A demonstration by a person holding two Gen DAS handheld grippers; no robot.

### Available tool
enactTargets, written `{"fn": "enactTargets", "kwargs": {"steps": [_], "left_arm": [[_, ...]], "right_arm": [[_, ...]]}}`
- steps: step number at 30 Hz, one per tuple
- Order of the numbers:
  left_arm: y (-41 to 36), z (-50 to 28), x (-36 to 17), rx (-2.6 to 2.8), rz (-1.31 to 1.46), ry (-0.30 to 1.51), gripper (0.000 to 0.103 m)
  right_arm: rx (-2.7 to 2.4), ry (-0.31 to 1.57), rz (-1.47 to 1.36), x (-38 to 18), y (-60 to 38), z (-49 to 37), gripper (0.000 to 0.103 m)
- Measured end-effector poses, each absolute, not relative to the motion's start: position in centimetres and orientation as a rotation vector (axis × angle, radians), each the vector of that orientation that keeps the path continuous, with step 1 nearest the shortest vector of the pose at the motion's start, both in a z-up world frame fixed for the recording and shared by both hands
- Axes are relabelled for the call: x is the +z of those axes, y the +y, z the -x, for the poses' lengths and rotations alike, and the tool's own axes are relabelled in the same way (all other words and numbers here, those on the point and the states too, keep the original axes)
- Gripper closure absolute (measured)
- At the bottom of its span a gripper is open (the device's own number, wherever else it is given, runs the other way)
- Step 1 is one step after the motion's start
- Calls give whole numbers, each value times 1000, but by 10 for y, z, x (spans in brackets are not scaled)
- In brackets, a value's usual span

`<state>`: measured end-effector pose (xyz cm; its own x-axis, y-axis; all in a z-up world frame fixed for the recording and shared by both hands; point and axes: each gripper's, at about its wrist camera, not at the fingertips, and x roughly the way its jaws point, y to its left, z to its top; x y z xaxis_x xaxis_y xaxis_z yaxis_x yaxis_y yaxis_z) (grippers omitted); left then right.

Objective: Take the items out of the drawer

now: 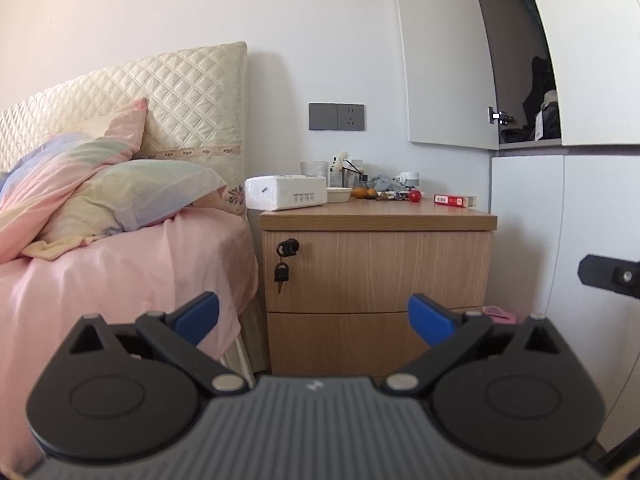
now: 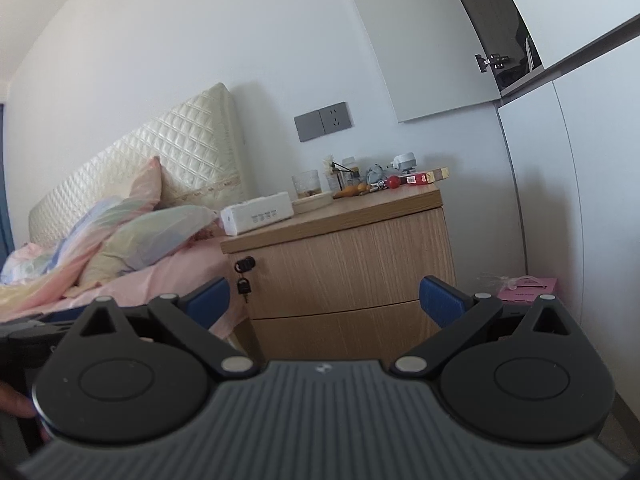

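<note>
Holding both grippers wide apart and empty: left gripper [image 1: 313, 318] and right gripper [image 2: 325, 302] each facing the bedside cabinet [image 1: 376, 280] from a short way off, touching nothing. Looking at two closed fronts, upper drawer [image 1: 380, 270] and lower drawer [image 1: 352, 340], so contents staying hidden and impossible to name. Hanging from the upper drawer's lock, a key bunch [image 1: 282, 272]; possibly locked, cannot tell. Seeing no handle on either front, so risking fingertips slipping off the thin seam between them. Crowding the cabinet top: tissue box [image 1: 286, 194], glass [image 1: 314, 170], red box [image 1: 454, 200] near the edge. Risking, with a hard tug, jolting the cabinet and tipping these. Standing just beside, the bed [image 1: 120, 272], sheet possibly snagging the left gripper.
</note>
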<state>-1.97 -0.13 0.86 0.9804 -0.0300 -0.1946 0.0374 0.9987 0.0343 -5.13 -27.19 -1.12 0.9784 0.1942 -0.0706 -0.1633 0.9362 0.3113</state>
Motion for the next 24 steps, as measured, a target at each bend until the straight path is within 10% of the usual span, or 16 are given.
{"fn": "enactTargets", "kwargs": {"steps": [24], "left_arm": [[2, 19, 27, 1, -2, 96, 1]], "right_arm": [[88, 231, -395, 1, -292, -34, 0]]}}
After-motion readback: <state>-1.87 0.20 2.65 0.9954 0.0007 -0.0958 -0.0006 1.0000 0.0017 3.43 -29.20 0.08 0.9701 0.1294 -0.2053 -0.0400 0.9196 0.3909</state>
